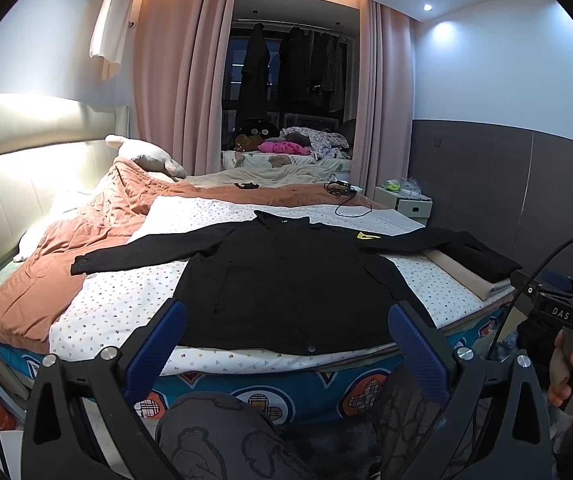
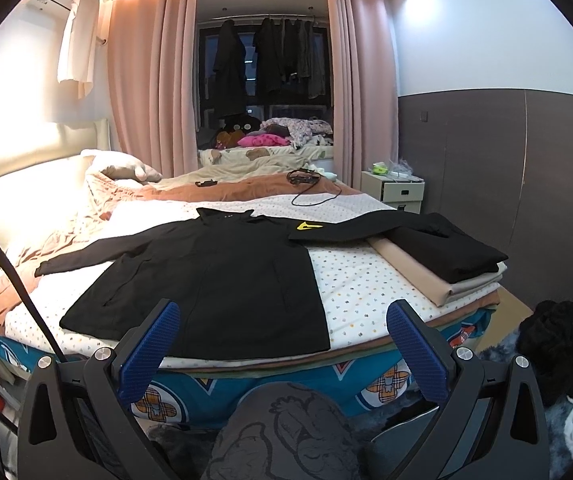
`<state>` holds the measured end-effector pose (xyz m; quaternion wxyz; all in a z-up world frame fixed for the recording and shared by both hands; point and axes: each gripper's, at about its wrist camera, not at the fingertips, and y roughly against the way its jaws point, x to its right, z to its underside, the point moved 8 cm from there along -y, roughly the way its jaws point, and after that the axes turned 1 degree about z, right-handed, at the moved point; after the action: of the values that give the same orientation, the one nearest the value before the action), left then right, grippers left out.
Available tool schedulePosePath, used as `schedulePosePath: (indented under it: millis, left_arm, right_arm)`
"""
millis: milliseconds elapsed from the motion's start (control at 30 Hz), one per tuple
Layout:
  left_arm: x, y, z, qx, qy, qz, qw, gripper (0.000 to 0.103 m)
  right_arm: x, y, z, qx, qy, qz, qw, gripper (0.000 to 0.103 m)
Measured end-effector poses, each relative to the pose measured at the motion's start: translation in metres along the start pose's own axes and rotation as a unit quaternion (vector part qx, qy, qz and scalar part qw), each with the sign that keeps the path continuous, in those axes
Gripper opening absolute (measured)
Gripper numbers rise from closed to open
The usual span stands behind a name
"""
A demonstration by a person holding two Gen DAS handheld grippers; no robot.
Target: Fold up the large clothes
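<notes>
A large black jacket [image 1: 286,280] lies flat on the dotted white sheet [image 1: 118,304] of the bed, sleeves spread to both sides, a yellow logo [image 1: 368,236] on its right sleeve. In the right wrist view the same jacket [image 2: 214,280] lies left of centre. My left gripper [image 1: 286,320] is open, held short of the bed's near edge and level with the jacket's hem, nothing between its blue pads. My right gripper [image 2: 284,320] is open too, off the near edge by the hem's right corner. The other gripper's handle [image 1: 566,312] shows at right, held by a hand.
A stack of folded clothes [image 2: 446,264], black on beige, sits at the bed's right edge. An orange quilt [image 1: 66,248] is bunched at left by the headboard. A black cable [image 2: 310,192] lies at the far side. A nightstand [image 2: 400,192] stands by the wall. The person's knees [image 2: 282,432] are below.
</notes>
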<state>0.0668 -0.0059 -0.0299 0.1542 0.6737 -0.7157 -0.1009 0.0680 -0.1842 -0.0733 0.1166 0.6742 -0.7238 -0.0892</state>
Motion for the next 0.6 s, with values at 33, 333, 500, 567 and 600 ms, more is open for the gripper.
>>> schedulePosePath:
  millis: [33,333,500,567,600]
  left_arm:
    - [-0.0005,0.0005,0.0002,0.0,0.0,0.0,1.0,0.103]
    - [-0.0024,0.0031,0.0023,0.0,0.0,0.0,1.0,0.103]
    - [-0.006,0.0071,0.0058,-0.004,-0.004,-0.001,1.0,0.103]
    - [-0.0075,0.0091,0.0062,-0.003,-0.004,-0.001,1.0,0.103]
    - [-0.0079,0.0096,0.006,-0.003,-0.004,-0.001,1.0,0.103]
  right_arm:
    - [0.0006,0.0004,0.0001,0.001,-0.001,0.0,1.0,0.103]
    - [0.0012,0.0025,0.001,0.002,0.0,0.0,1.0,0.103]
    - [0.0009,0.0038,0.0017,0.004,-0.005,-0.002,1.0,0.103]
    - [0.0006,0.0034,0.0021,0.003,-0.003,-0.002,1.0,0.103]
    - [0.0,0.0035,0.0021,0.002,-0.002,-0.002,1.0,0.103]
